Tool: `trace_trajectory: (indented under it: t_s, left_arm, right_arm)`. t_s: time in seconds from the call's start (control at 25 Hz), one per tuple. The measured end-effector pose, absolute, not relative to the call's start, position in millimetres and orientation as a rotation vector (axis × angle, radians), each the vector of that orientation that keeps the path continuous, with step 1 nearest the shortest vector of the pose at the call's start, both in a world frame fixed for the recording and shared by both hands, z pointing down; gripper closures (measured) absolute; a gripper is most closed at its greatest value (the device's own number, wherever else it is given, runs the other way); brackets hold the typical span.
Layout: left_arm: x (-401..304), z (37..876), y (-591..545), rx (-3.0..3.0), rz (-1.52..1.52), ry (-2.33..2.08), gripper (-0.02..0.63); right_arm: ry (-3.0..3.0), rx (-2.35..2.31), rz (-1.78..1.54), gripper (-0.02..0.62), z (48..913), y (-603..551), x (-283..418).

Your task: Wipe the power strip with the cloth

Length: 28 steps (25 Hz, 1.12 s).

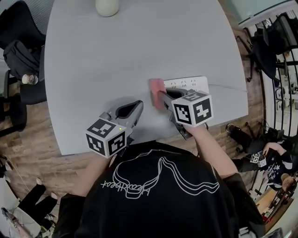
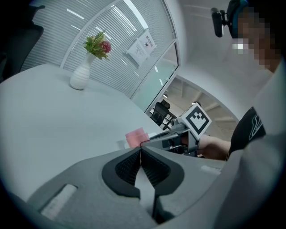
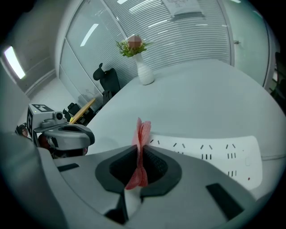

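Note:
A white power strip (image 1: 189,84) (image 3: 210,150) lies near the table's front right edge, its sockets facing up. My right gripper (image 1: 161,95) (image 3: 140,145) is shut on a folded pink cloth (image 1: 156,91) (image 3: 142,134); the cloth stands up between the jaws at the strip's left end. My left gripper (image 1: 138,106) (image 2: 140,150) hovers to the left of the strip, shut with nothing between its jaws. From the left gripper view the pink cloth (image 2: 136,137) and the right gripper's marker cube (image 2: 195,120) show just beyond its tips.
The grey round table (image 1: 139,51) carries a white vase (image 1: 107,6) (image 3: 145,74) with flowers at its far side. A thin cable (image 1: 228,87) runs right from the strip. Office chairs (image 1: 21,56) stand at the left, clutter and a person's legs at the right.

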<state>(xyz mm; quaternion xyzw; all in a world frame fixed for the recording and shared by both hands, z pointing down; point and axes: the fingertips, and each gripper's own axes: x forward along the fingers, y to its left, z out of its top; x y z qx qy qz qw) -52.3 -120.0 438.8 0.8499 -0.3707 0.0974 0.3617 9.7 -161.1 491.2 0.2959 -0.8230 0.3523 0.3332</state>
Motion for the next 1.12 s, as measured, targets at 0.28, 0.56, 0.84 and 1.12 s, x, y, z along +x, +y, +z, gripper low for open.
trace_trajectory:
  t_s: [0.28,0.56,0.84,1.12]
  left_arm:
    - [-54.9,440.5,-120.3,2.181,0.263,-0.959,0.593]
    - [-58.6,441.6,-117.0,2.177,0.27,-0.954,0.592]
    - [-51.5,442.8,-121.5,2.185,0.278,-0.932,0.592]
    - [-45.6,446.8,-124.5,2.193,0.29,-0.895,0.592]
  right_arm:
    - [-2.133,0.766,0.915,0.558,492.0,-163.7,12.5]
    - [-2.116,0.795,0.921,0.557,495.1,-164.8,21.1]
    - [-2.091,0.825,0.917,0.557,495.3,-170.6,39.2]
    - [-2.061,0.879,0.948,0.557,496.2,-176.4,61.7]
